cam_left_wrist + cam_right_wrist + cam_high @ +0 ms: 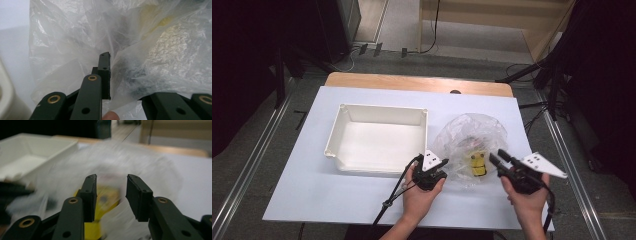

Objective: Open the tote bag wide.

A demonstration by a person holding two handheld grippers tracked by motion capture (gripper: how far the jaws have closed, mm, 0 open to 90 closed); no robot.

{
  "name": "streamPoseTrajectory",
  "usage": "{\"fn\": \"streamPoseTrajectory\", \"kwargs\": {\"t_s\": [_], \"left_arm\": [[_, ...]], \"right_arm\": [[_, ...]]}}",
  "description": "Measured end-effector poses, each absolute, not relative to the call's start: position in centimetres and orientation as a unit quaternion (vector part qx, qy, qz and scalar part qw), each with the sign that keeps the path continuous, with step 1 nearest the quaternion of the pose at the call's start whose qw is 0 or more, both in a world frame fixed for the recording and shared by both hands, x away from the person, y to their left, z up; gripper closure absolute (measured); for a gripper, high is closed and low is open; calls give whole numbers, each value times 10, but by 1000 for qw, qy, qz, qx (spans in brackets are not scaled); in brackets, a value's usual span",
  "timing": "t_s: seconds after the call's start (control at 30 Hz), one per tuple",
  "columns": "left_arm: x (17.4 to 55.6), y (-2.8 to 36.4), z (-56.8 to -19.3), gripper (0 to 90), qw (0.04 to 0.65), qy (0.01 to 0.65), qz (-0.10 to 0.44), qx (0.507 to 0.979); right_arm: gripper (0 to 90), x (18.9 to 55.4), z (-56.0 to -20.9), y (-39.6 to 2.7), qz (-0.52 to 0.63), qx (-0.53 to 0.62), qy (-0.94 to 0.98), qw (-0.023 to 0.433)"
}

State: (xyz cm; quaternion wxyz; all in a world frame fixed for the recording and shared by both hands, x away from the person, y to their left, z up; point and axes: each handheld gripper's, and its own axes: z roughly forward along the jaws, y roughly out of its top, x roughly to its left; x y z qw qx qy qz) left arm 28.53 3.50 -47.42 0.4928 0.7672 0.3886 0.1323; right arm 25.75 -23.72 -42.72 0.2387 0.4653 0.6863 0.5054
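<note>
clear plastic bag [471,142] with a yellow item [478,164] inside lies on the table [312,190], right of the white bin [379,137]. left gripper [443,164] jaws part open, bag film between them; grip unclear. right gripper [497,157] part open, empty, beside the bag.

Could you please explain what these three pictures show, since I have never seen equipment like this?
A person sits at a table and holds a hand-operated two-jaw gripper in each hand. The high view looks down from above. The other two come from small cameras riding on the grippers, looking along their black jaws.

On the table lie a white tray and a crumpled clear plastic bag with a yellow item inside. The left gripper is at the bag's edge; in its own view the film lies between its jaws, but whether they pinch it is unclear. The right gripper stands open beside the bag, holding nothing.
</note>
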Motion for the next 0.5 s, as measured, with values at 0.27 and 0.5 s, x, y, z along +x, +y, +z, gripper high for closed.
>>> {"fn": "streamPoseTrajectory", "kwargs": {"t_s": [0.27, 0.5], "left_arm": [[285, 38, -474, 727, 509, 386, 125, 759], [286, 40, -474, 735, 516, 391, 122, 752]], "right_arm": [[386, 285, -453, -215, 465, 503, 690, 237], [786, 280, -459, -209, 456, 493, 707, 219]]}}
